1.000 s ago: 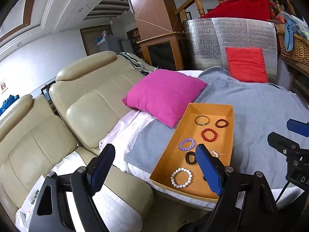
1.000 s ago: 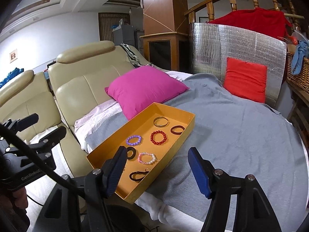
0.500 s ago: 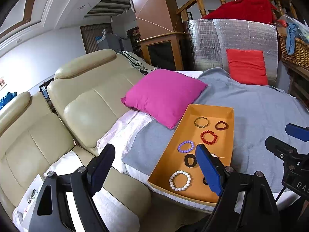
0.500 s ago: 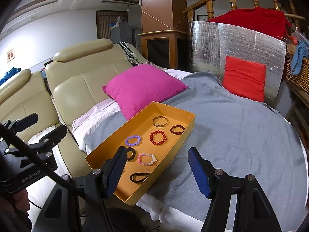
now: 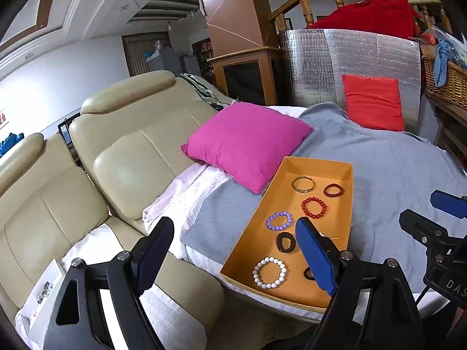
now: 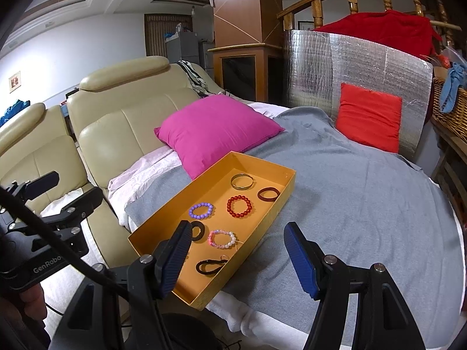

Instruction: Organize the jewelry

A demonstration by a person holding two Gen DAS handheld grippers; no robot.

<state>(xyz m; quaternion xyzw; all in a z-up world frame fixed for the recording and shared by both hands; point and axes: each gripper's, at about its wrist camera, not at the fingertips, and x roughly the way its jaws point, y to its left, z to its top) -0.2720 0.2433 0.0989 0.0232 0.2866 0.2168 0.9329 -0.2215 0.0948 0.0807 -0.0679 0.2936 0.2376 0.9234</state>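
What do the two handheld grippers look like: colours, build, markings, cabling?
Both the left gripper and the right gripper have black angular frames with silver bolt heads and flat blue pads on the fingers. The left one's body reads "GenRobo" in white, with a black cable across it.

Cream leather sofa, white walls, wooden banister.

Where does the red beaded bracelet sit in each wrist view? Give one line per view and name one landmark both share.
Left wrist view: the red beaded bracelet lies in the far half of the orange tray, right of centre, just past the left gripper.
Right wrist view: it lies near picture centre, beyond the right gripper.
Shared landmark: the gold bangle just beyond it.
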